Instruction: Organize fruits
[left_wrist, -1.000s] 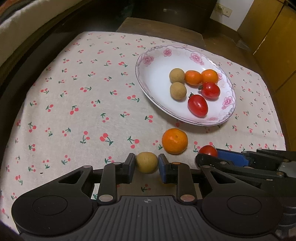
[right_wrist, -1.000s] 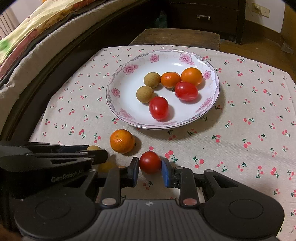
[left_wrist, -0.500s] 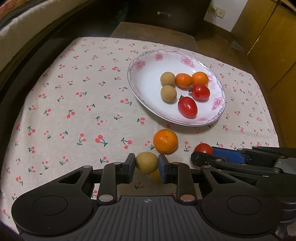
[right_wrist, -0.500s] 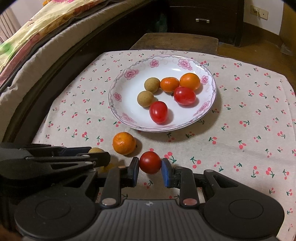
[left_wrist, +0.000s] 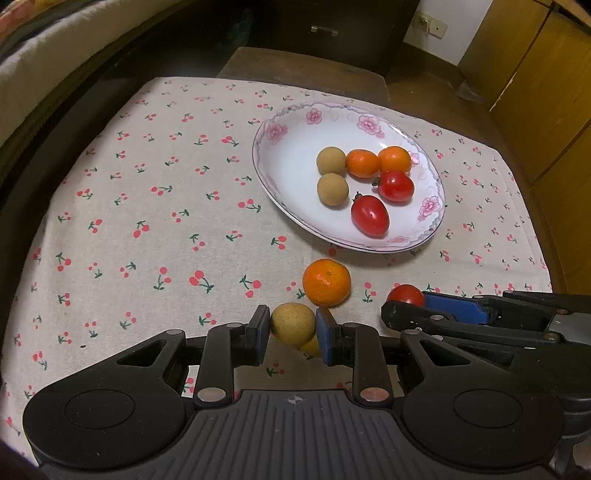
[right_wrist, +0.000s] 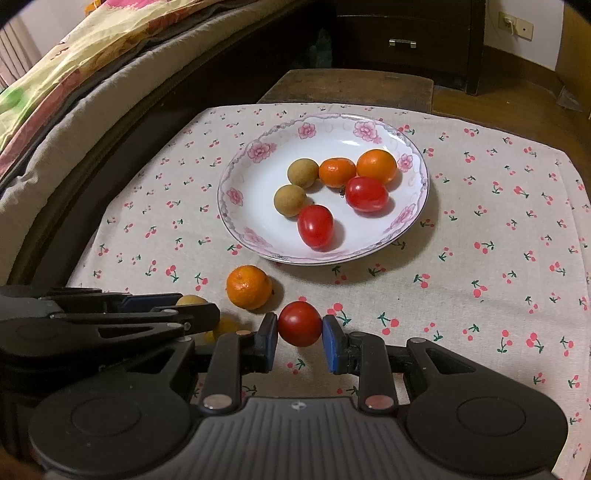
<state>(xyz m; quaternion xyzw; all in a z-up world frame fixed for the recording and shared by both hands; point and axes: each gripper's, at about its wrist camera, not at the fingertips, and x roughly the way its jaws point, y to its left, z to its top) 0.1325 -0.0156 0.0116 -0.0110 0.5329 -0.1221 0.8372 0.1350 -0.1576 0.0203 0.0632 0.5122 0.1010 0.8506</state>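
Gripping round longan (left_wrist: 293, 323) and tomato (right_wrist: 299, 323), tongs (left_wrist: 291, 334) plateward (left_wrist: 354, 118).

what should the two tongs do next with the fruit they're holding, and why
Probably carry both forward over the plate and release. The left tongs grip a longan, the right tongs a cherry tomato, and the plate already holds two of each.

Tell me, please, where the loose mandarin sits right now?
The loose mandarin lies on the tablecloth, just short of the plate, between the two grippers' held fruits.
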